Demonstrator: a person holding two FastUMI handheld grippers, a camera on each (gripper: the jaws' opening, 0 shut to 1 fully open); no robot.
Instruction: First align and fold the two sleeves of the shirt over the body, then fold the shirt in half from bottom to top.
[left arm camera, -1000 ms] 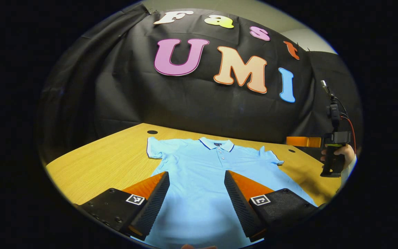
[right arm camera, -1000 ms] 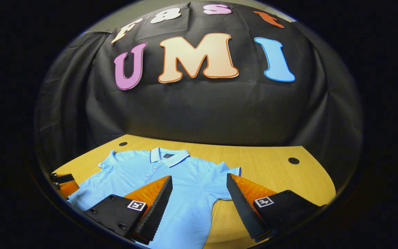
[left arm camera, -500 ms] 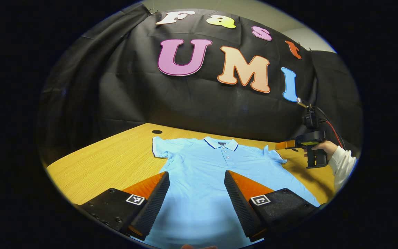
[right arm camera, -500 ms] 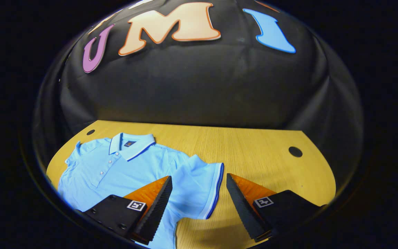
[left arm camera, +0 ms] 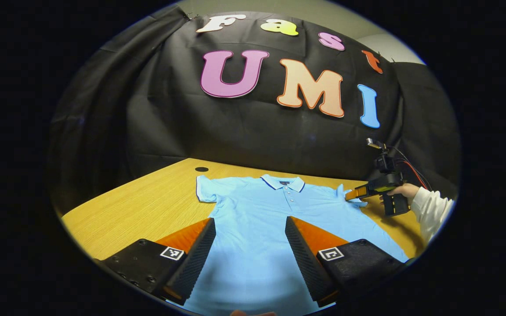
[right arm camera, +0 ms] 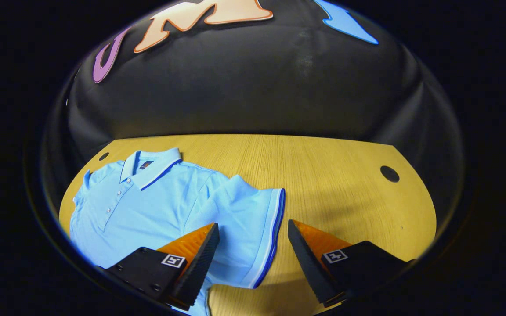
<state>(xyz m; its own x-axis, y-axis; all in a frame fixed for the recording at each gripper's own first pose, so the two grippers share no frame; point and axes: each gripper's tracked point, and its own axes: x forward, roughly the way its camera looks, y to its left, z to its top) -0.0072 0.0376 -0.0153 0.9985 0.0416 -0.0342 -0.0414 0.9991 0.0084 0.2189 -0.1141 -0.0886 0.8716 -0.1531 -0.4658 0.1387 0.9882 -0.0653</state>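
A light blue polo shirt (left arm camera: pixel 270 215) lies flat and face up on the wooden table (left arm camera: pixel 147 206), collar toward the back wall, both short sleeves spread out. My left gripper (left arm camera: pixel 250 224) hovers open above the shirt's lower body, nothing between its fingers. In the left gripper view the right gripper (left arm camera: pixel 355 194), held by a hand with a white sleeve (left arm camera: pixel 428 206), reaches the tip of the shirt's right sleeve. In the right gripper view that gripper (right arm camera: pixel 253 229) is open, its fingers straddling the striped cuff of the sleeve (right arm camera: pixel 253 224) just above it.
The table (right arm camera: pixel 336 175) has round cable holes near its back corners, one hole (right arm camera: pixel 389 174) right of the sleeve and another hole (left arm camera: pixel 201 169) by the left shoulder. Black cloth closes off the back. Bare wood lies to the right of the shirt.
The right gripper has moved down and forward onto the right sleeve, which now looms larger between its fingers. My left gripper has stayed almost still over the shirt body.
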